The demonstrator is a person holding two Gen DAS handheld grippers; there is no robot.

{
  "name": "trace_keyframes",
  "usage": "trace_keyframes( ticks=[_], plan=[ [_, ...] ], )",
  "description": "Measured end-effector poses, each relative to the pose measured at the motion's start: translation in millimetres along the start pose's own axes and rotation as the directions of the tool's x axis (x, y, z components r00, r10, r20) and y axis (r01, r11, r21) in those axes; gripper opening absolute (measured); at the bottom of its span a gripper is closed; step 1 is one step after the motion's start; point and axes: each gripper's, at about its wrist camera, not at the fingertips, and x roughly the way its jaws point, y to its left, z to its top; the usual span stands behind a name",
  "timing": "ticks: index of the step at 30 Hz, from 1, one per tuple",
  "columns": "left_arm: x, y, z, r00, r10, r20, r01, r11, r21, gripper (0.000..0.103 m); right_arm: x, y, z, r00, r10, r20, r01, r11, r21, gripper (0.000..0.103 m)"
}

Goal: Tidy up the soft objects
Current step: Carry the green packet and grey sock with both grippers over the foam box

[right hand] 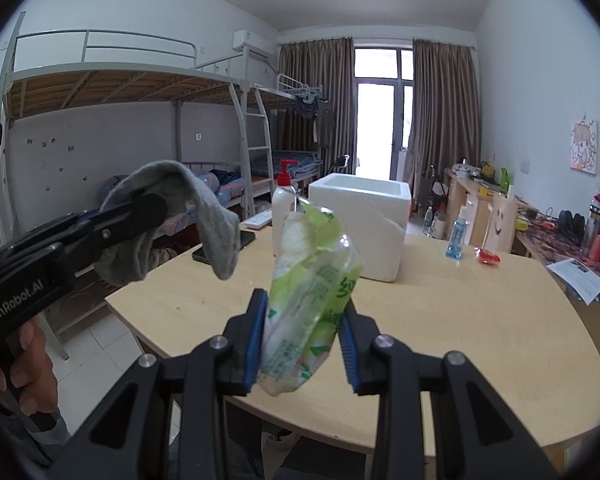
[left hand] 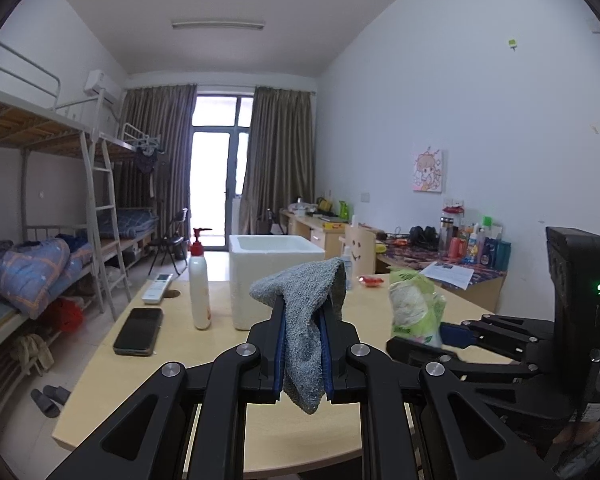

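Two grippers were raised side by side above a pale wooden table (right hand: 440,320), each with a soft thing between its blue pads. The left gripper (left hand: 303,344) was pressed nearly together on a grey sock (left hand: 302,320); the sock's upper part folded over above the fingers and its lower end hung down below them, clear of the tabletop. In the right wrist view the same sock (right hand: 204,216) drooped from that gripper's black fingers, with a hand (right hand: 20,372) on the grip below. The right gripper (right hand: 302,344) pinched a green and clear plastic pack of tissues (right hand: 308,296), which stood up crumpled from between the pads; from the left wrist view the pack (left hand: 416,308) showed just right of the sock.

Beyond both held things a white foam box (right hand: 364,224) stood open-topped on the table. Just left of it stood a white pump bottle (left hand: 199,284) with a red top, and near that lay a dark phone (left hand: 139,331) and a white remote control (left hand: 157,288). Right of the box were a small blue bottle (right hand: 457,236) and a red wrapper (right hand: 487,257). Bunk beds (right hand: 140,92) lined the left wall, and a cluttered desk (left hand: 452,264) the right.
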Motion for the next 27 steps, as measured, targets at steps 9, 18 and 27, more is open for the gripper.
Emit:
trace_keyframes(
  ticks=[9,18,27],
  plan=[
    [18,6,8,1.0,-0.003,-0.002,0.003,1.0,0.006,0.015,13,-8,13,1.0,-0.005,0.019,0.005,1.0,0.0,0.038],
    [39,14,20,1.0,0.011,-0.02,-0.011,1.0,0.008,0.015,28,-19,30,1.0,-0.001,0.022,0.001,1.0,0.013,0.038],
    [60,17,32,0.999,0.034,-0.037,-0.033,0.999,0.015,0.015,41,-27,44,1.0,0.0,0.022,0.0,1.0,0.021,0.038]
  ],
)
